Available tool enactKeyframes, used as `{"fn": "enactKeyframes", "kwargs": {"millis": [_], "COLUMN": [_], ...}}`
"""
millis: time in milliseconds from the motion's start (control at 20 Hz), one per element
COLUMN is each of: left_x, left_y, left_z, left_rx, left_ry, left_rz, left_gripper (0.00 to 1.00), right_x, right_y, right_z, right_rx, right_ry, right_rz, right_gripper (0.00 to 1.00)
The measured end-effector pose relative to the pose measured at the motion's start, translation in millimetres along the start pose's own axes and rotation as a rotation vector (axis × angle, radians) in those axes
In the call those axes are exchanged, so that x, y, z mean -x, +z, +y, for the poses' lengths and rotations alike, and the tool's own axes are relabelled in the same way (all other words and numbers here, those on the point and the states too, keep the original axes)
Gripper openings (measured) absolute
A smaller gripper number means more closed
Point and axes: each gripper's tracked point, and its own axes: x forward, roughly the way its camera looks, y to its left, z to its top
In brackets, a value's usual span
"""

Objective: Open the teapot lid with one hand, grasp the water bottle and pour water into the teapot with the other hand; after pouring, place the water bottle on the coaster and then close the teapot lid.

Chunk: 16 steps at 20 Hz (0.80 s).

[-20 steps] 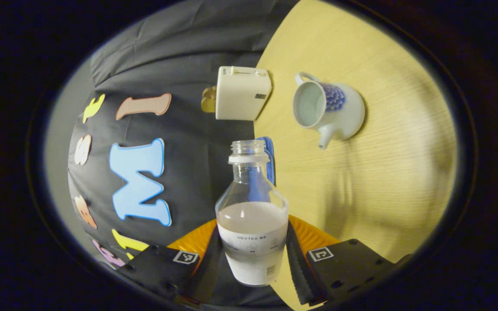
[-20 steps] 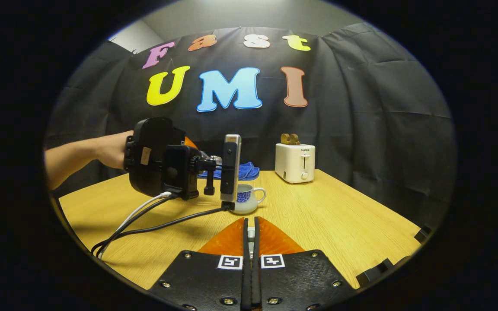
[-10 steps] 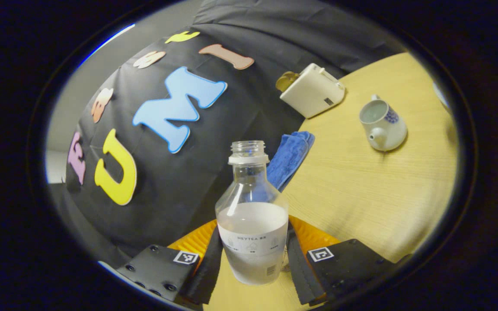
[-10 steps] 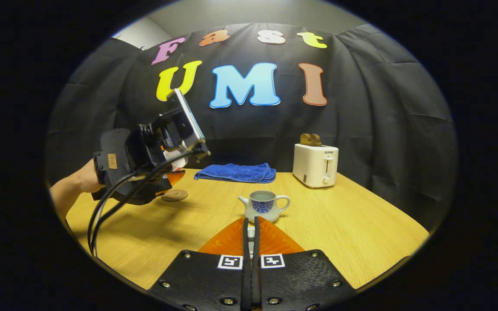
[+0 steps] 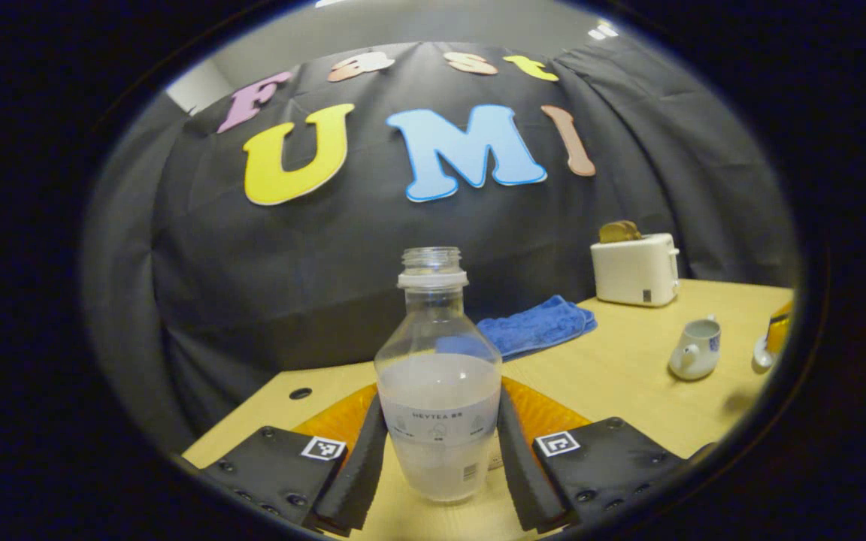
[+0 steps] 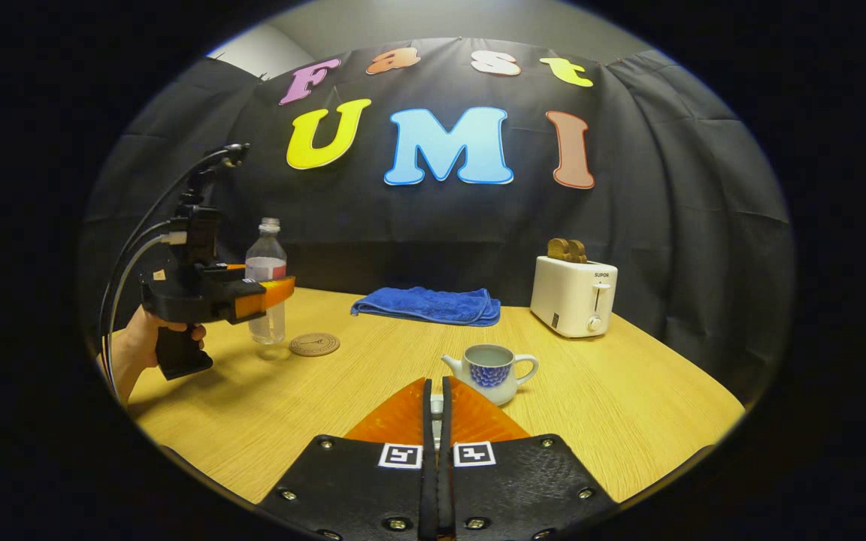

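Table (image 6: 373,376) spans the lower half of the right gripper view. Toaster (image 6: 573,296) right of centre, blue towel (image 6: 427,305) mid-frame at the back edge. Left gripper (image 5: 439,451) fingers clamp the water bottle (image 5: 439,391) upright at bottom centre of the left gripper view; bottle uncapped, about half full. In the right gripper view it sits at left, just beside the coaster (image 6: 314,344), not on it. Teapot (image 6: 492,372) centre, lid off, water visible inside. Right gripper (image 6: 437,409) jaws nearly closed on a small pale piece; can't tell what it is.
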Motion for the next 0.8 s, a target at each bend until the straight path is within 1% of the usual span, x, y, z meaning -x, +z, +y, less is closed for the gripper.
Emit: {"fn": "enactKeyframes", "kwargs": {"millis": [100, 200, 350, 650, 800], "left_x": [-2.2, -8.8, -28.4, -61.9, -73.5], "left_y": [0.5, 2.6, 5.1, -4.2, -16.3], "left_z": [12.8, 17.0, 15.3, -10.1, -15.1], "left_rx": [0.080, 0.118, 0.172, 0.120, 0.135], "left_ry": [0.000, 0.003, -0.022, -0.051, -0.067], "left_rz": [-0.023, -0.032, -0.027, 0.004, 0.018], "left_gripper": [0.84, 0.82, 0.83, 0.83, 0.83], "right_x": [-2.9, -4.2, -5.7, -8.7, -8.8], "right_y": [-3.4, -5.6, -6.9, -9.9, -9.8], "right_z": [-0.3, -1.7, -4.0, -11.2, -15.3], "right_rx": [-0.004, -0.008, -0.016, -0.034, -0.038], "right_ry": [-0.003, -0.007, -0.014, -0.018, -0.024], "right_rz": [0.011, 0.018, 0.021, 0.031, 0.030], "right_gripper": [0.01, 0.01, 0.01, 0.01, 0.01]}}
